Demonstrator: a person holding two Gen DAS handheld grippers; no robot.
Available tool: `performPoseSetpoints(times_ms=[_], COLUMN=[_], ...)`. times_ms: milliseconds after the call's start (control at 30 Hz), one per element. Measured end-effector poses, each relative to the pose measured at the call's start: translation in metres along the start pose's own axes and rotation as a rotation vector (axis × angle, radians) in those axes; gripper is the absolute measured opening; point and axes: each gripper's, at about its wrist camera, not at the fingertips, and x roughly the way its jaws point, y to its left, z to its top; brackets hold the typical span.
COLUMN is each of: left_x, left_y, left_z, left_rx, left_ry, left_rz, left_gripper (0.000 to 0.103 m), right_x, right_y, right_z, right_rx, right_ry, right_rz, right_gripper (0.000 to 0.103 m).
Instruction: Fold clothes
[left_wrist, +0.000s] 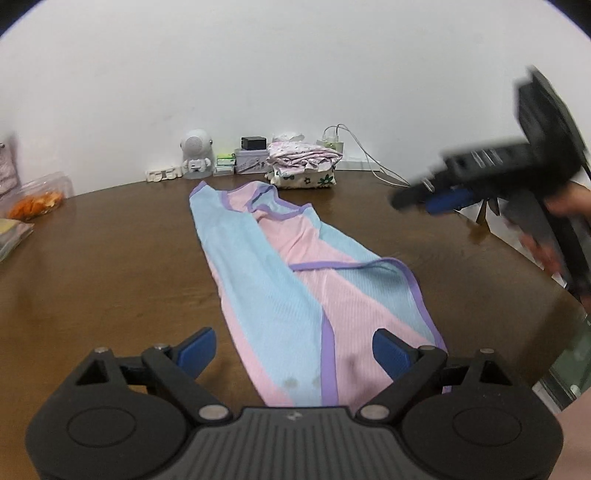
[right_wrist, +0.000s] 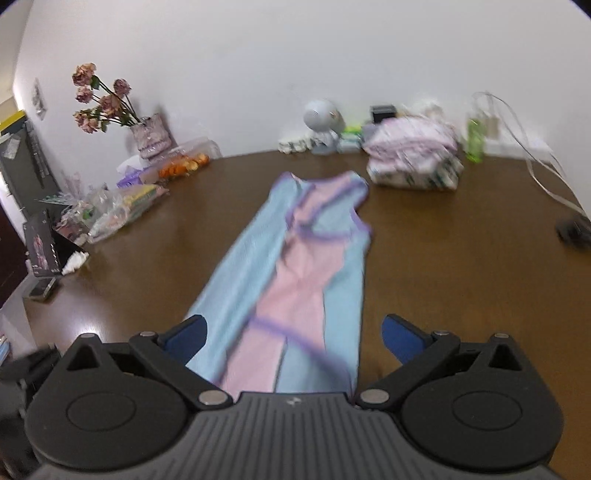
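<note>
A pink and light-blue garment (left_wrist: 280, 288) with purple trim lies folded lengthwise in a long strip on the brown table (left_wrist: 110, 258). My left gripper (left_wrist: 293, 350) hovers over its near end, jaws wide open and nothing between the blue pads (left_wrist: 199, 350). The right wrist view also shows the garment (right_wrist: 295, 266) running away from the camera. My right gripper (right_wrist: 295, 330) stands wide open over that near end, holding nothing. In the left wrist view the right gripper (left_wrist: 436, 199) shows as a blur at the right, above the table and off the cloth.
A stack of folded clothes (left_wrist: 303, 162) sits at the table's far edge beside a white robot-shaped gadget (left_wrist: 195, 151) and small boxes. Plastic bags (right_wrist: 122, 210) and a vase of flowers (right_wrist: 147, 136) crowd the far left. Cables (right_wrist: 543, 177) trail at the right.
</note>
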Motion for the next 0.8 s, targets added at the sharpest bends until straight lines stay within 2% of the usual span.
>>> performPoseSetpoints(times_ms=[100, 200, 267, 367, 800], left_x=[-0.006, -0.008, -0.009, -0.011, -0.017], left_y=[-0.002, -0.005, -0.007, -0.007, 0.01], left_z=[-0.007, -0.012, -0.015, -0.019, -0.024], left_rx=[0.003, 0.013, 0.02, 0.017, -0.051], left_ry=[-0.004, -0.007, -0.008, -0.014, -0.027], left_rz=[-0.008, -0.018, -0.025, -0.032, -0.033], left_gripper=[0.091, 0.091, 0.091, 0.091, 0.093], right_x=[-0.015, -0.025, -0.026, -0.031, -0.023], right_y=[-0.002, -0.008, -0.011, -0.01, 0.0], right_z=[-0.039, -0.067, -0.077, -0.083, -0.093], right_rx=[0.08, 0.192, 0.218, 0.224, 0.238], right_ry=[-0.045, -0.083, -0.078, -0.074, -0.049], right_rz=[-0.018, -0.011, -0.038, -0.07, -0.037], right_gripper=[0.103, 0.103, 0.103, 0.103, 0.103])
